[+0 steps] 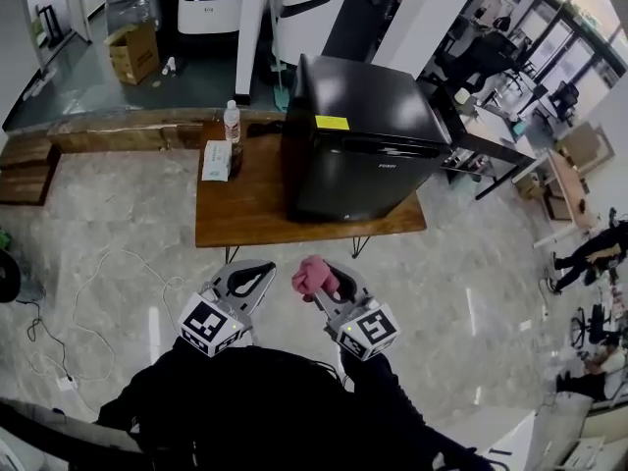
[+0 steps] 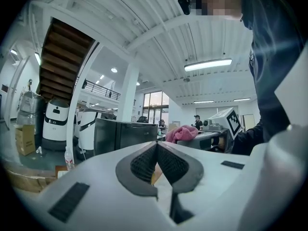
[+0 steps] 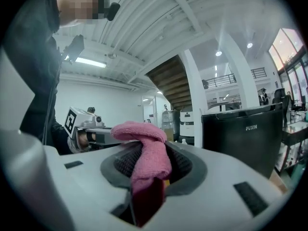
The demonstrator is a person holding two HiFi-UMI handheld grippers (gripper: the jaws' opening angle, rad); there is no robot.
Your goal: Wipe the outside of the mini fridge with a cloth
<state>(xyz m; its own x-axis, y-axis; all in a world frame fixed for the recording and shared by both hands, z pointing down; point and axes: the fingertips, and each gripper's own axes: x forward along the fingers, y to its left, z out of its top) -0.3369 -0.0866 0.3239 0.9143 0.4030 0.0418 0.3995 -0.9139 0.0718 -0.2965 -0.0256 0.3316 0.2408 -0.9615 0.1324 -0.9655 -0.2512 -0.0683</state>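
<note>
A black mini fridge [image 1: 358,135] stands on the right half of a low wooden table [image 1: 250,209]; it also shows in the left gripper view [image 2: 120,134] and the right gripper view [image 3: 245,134]. A pink cloth [image 1: 314,278] [image 3: 147,155] [image 2: 182,133] is pinched in my right gripper [image 1: 322,285] [image 3: 147,165], which is shut on it. My left gripper [image 1: 253,281] [image 2: 156,162] is shut with nothing between its jaws. Both grippers are held close to my body, well short of the table and fridge.
A water bottle [image 1: 233,121] and a white tissue pack [image 1: 217,160] sit on the table's left part. A cardboard box [image 1: 134,52] and white robot units [image 1: 211,3] stand beyond. Cables [image 1: 88,302] trail on the marble floor at left. Desks [image 1: 569,180] are at right.
</note>
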